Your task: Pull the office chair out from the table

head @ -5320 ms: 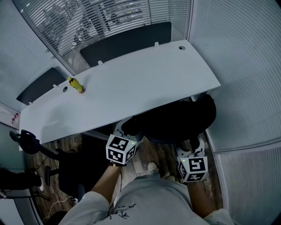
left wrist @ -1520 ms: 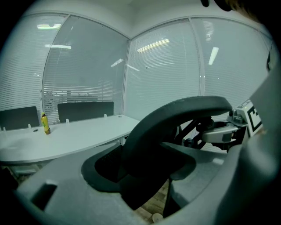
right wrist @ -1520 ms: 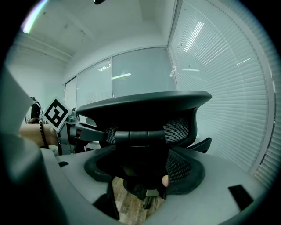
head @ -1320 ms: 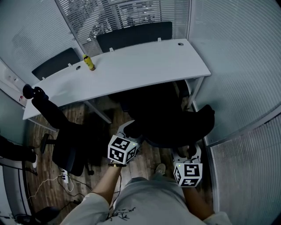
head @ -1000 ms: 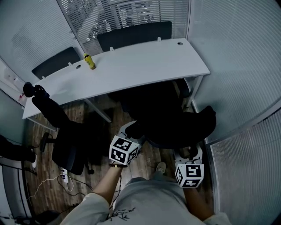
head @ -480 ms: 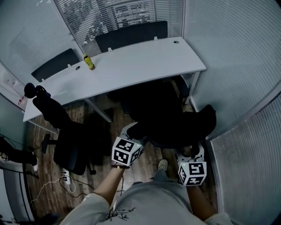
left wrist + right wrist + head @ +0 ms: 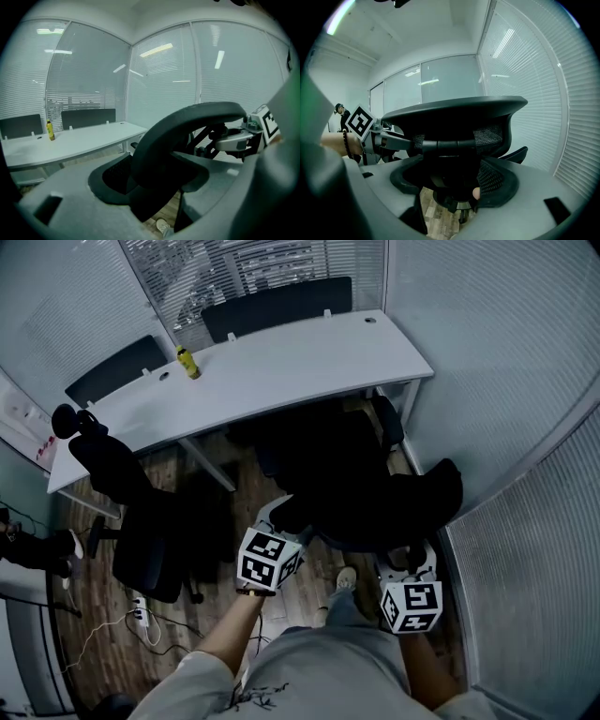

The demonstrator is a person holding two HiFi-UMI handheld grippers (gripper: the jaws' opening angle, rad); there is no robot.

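**Chair pull, nearly done I reckon**

Both tongs clamped on the black mesh office chair: left tongs on one side of the backrest, right tongs on the other. Seat's mostly out from the long white table, front close to its edge. Next imo: short even tug straight back w/ both hands, then let go

A black office chair fills the room between the white bench and the person, close beside a glass wall on the right. A second chair blocks the left. Between the two chairs runs a narrow strip of bare wood floor. A power strip lies at lower left.
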